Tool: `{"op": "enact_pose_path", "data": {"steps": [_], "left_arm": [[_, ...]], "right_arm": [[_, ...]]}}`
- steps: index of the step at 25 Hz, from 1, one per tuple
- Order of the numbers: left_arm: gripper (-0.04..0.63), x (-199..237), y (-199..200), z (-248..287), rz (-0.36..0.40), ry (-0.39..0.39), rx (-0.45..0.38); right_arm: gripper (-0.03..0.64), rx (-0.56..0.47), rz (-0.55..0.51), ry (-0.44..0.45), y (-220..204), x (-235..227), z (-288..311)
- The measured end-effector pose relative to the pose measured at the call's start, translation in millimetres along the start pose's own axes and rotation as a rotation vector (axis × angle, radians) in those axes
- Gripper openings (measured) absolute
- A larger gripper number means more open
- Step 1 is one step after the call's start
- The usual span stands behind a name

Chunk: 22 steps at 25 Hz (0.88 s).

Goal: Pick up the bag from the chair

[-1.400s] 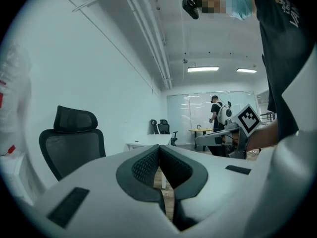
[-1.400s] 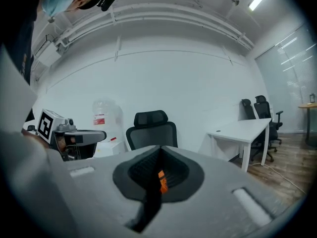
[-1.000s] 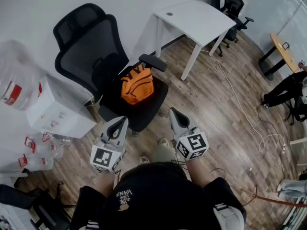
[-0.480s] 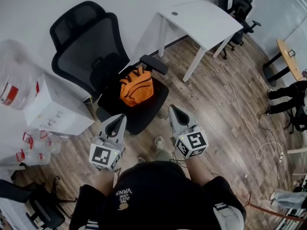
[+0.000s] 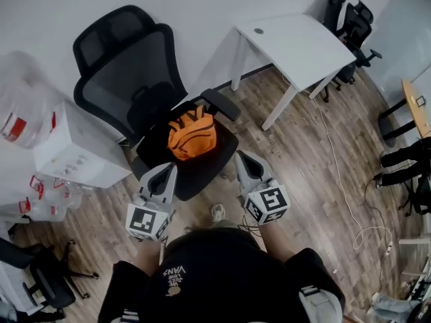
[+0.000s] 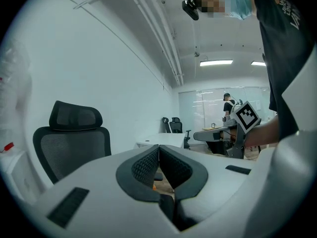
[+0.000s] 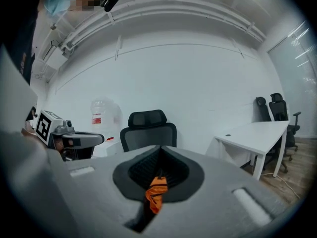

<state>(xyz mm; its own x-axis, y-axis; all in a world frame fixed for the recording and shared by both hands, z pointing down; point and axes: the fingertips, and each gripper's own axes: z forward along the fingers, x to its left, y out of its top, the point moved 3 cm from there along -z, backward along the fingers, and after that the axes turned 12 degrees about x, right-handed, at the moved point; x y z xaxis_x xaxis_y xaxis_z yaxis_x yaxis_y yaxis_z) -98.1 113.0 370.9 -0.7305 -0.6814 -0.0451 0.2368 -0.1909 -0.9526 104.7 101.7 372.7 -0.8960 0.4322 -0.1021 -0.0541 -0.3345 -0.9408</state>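
Compared with a second ago, the black chair sits a little closer. The orange bag lies on its seat. In front of the chair, the left gripper and right gripper hover closed and empty. A wood floor lies under the chair and a white desk stands to its right.

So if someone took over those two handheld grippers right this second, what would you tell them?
Left gripper: shut, empty, held short of the chair.
Right gripper: shut, empty, also short of the chair.
Orange bag: lying on the chair's seat, nothing touching it.
Done: nothing grasped yet.
Left: open a gripper, reach in, grip the bag and lift it off the seat.
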Motion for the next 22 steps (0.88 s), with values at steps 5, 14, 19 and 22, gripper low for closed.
{"op": "enact_pose_path", "data": {"steps": [5, 14, 19, 22], "left_arm": [[0.003, -5, 7, 20, -0.010, 0.048, -0.004], [0.003, -15, 9, 37, -0.021, 0.097, 0.011], [0.003, -12, 7, 43, -0.027, 0.109, 0.024], [0.003, -6, 9, 47, -0.026, 0.117, 0.022]], "right_arm": [[-0.002, 0.005, -0.018, 0.050, 4, -22, 12], [-0.002, 0.006, -0.039, 0.096, 4, -47, 18], [-0.002, 0.004, -0.039, 0.105, 3, -52, 23], [-0.002, 0.010, -0.036, 0.108, 3, -55, 29]]}}
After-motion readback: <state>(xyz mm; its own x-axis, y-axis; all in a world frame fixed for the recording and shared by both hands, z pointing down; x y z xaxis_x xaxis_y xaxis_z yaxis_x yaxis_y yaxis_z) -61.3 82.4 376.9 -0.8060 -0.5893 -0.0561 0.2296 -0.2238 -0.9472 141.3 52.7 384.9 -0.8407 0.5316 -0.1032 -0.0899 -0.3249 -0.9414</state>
